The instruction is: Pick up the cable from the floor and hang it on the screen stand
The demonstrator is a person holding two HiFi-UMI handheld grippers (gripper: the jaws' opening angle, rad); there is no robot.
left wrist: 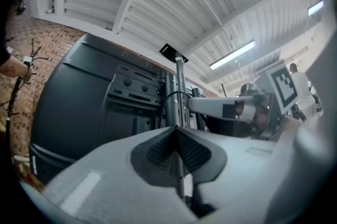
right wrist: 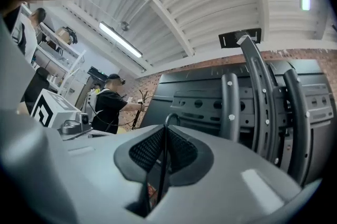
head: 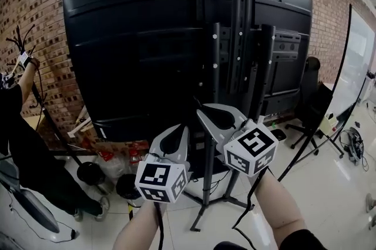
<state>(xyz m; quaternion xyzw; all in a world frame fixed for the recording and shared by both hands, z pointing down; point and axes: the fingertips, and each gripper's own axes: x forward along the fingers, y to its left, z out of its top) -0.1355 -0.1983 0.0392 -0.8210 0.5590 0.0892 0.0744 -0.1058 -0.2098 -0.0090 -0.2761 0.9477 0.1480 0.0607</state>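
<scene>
Cable [right wrist: 161, 162], thin, black, light and limp by its look, is off the floor, pinched between the closed pads of the left hand-held gripper [left wrist: 176, 129] and the right hand-held gripper [right wrist: 165, 129] just before the screen stand [head: 241, 37], so gripping a short span between them should suit draping.

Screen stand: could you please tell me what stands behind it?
Behind the screen stand is a large black screen, rear side showing, then a brick wall. The screen covers most of that wall.
</scene>
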